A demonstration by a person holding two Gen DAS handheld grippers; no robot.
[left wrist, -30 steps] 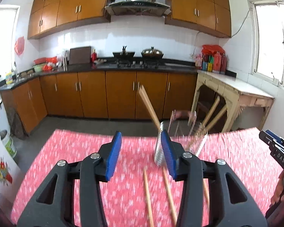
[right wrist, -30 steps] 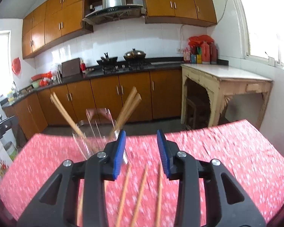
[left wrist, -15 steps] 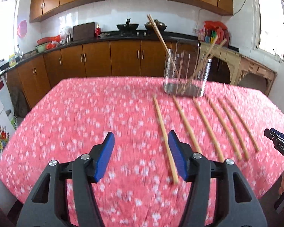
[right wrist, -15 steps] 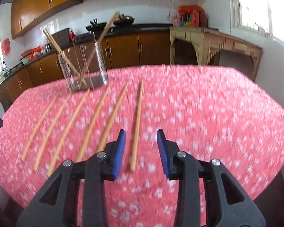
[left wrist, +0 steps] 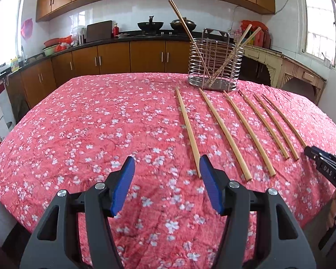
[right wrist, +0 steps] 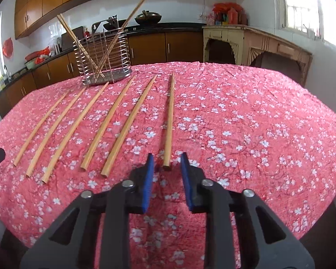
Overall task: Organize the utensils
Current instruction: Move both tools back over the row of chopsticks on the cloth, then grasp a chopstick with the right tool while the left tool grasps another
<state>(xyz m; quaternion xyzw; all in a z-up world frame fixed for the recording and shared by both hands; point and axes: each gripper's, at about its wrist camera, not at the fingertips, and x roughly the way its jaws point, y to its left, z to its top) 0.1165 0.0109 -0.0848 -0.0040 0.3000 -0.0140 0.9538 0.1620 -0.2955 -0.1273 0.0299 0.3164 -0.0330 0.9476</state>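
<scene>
Both claws (left point(left wrist: 166, 183), right point(right wrist: 166, 174)) withdrew from holder point(left wrist: 215, 63).

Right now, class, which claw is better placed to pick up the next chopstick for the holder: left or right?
Right. The right claw is open with the near end of the rightmost chopstick between its tips. The left claw is open beside its nearest chopstick.

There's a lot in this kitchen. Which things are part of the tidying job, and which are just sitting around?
Part of the job:
- six loose chopsticks on the tablecloth
- wire holder, already holding some chopsticks
- left gripper, right gripper, both open

Just around:
- woks on the stove
- red bottles
- side table
</scene>
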